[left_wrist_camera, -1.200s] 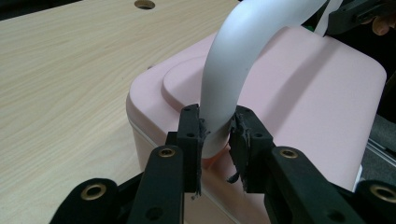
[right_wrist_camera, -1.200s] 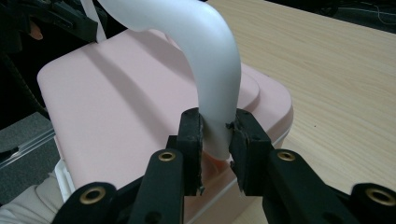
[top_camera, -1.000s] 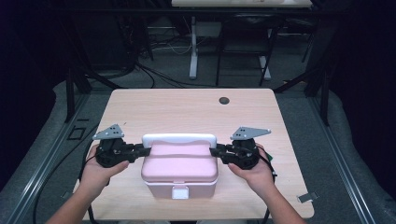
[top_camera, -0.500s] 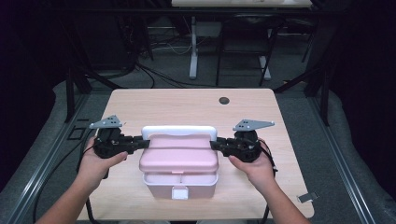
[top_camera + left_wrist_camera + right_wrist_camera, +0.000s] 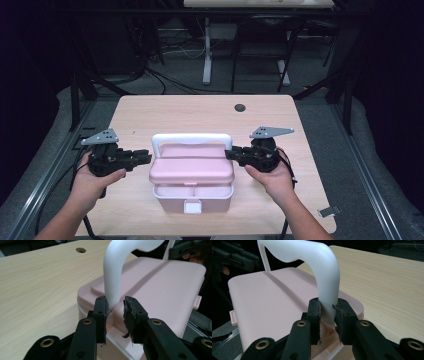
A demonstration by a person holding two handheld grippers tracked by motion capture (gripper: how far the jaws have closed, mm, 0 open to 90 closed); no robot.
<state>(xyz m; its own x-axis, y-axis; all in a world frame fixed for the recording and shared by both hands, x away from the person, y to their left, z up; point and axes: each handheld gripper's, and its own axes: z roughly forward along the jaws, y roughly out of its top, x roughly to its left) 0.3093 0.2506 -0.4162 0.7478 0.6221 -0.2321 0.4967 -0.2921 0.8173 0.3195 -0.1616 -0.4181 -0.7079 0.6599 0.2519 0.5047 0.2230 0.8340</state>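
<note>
- Two grippers flank a pink box [image 5: 192, 172] that sits on the near middle of the desk [image 5: 200, 110], its white latch facing the person.
- The box's lid is raised a little off the base, so a gap shows along the front in the high view.
- A white handle [image 5: 192, 138] stands upright over the far part of the lid, one leg at each end.
- The left gripper [image 5: 142, 158] is level at the left end of the box, held in the person's left hand [image 5: 92, 177].
- In the left gripper view its fingers [image 5: 101, 312] stand a little apart around the foot of the handle's leg; one pad touches the leg, and the other stands clear with a gap showing.
- The right gripper [image 5: 231, 152] comes in level from the right end, held in the right hand [image 5: 270, 177].
- In the right gripper view its fingers [image 5: 314, 315] are clamped on the foot of the other handle leg, both pads pressed on the white plastic.
- A small dark hole [image 5: 240, 107] lies in the desk well beyond the box.
</note>
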